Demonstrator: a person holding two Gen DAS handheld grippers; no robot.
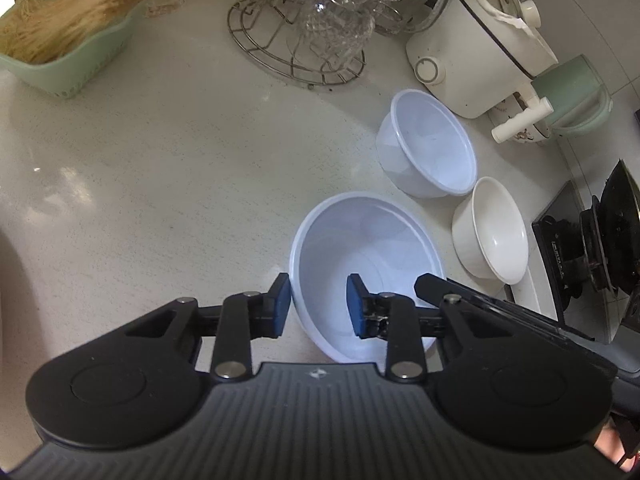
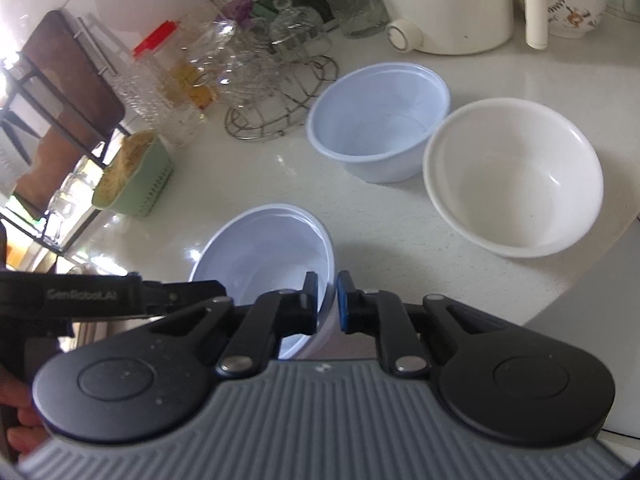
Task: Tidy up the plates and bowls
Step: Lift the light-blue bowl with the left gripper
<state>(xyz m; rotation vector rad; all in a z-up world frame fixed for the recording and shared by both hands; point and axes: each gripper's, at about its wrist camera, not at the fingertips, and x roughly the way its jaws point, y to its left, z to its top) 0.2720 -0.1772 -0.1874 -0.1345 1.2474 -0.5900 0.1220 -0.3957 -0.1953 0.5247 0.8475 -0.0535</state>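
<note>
Pale kitchen counter [image 1: 160,168] carries my nearest plastic bowl [image 1: 366,264], whose near rim both grippers straddle: left gripper [image 1: 318,306] parted wide, right gripper [image 2: 328,302] nearly pinched, probably steadying it for stacking into the farther plastic bowl [image 2: 380,120].

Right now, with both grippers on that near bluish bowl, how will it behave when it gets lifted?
The near bluish bowl looks like thin translucent plastic, so probably light and a bit flexible at the rim. The right gripper pinches one wall, and the left gripper straddles the opposite wall, so it may tilt if only one lifts. The glossy surface could slip.
</note>
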